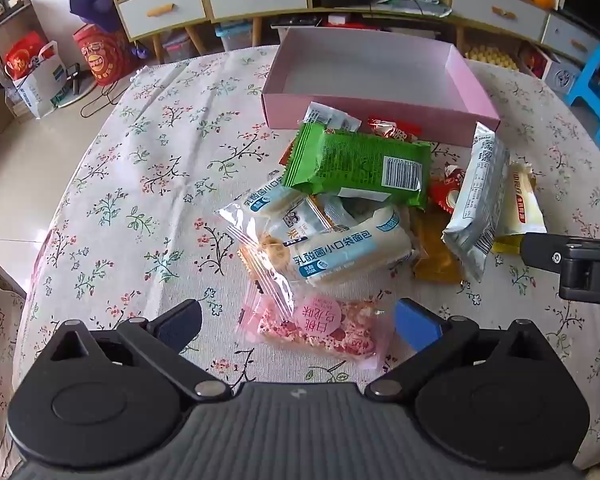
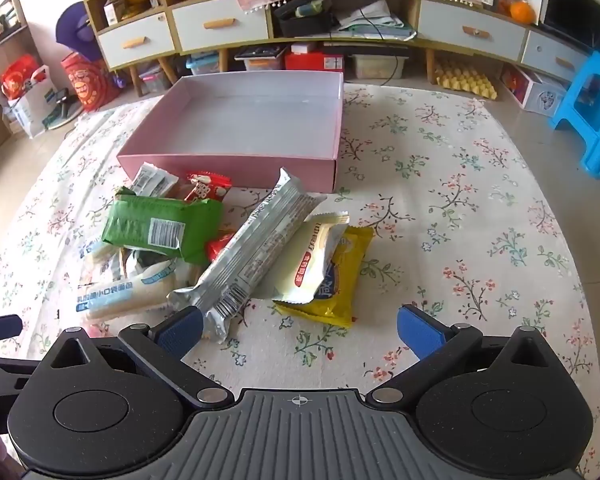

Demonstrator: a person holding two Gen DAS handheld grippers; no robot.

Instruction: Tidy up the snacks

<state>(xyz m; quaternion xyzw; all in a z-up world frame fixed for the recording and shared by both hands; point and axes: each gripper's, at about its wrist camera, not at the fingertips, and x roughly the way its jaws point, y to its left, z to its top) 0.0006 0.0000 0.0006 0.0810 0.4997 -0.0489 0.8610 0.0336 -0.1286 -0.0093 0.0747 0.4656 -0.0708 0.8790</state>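
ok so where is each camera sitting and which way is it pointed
Left wrist: rides on the left gripper, facing forward over its open jaws at the pink snack packet, the snack pile and the pink box; the right gripper pokes in at the right edge.
Right wrist: rides on the right gripper, open, facing the silver packet and yellow packet.
Shared: green packet, pink box, floral tablecloth.

The cloth [image 2: 440, 208] is cream with red and green flower sprigs. The box [image 2: 228, 168] is pink outside, white inside. One packet [image 1: 356, 164] is green, another [image 2: 340, 280] yellow, a long one [image 2: 256, 252] silver. Finger pads [image 2: 418, 330] are blue. The stool [image 2: 592, 116] is bright blue.
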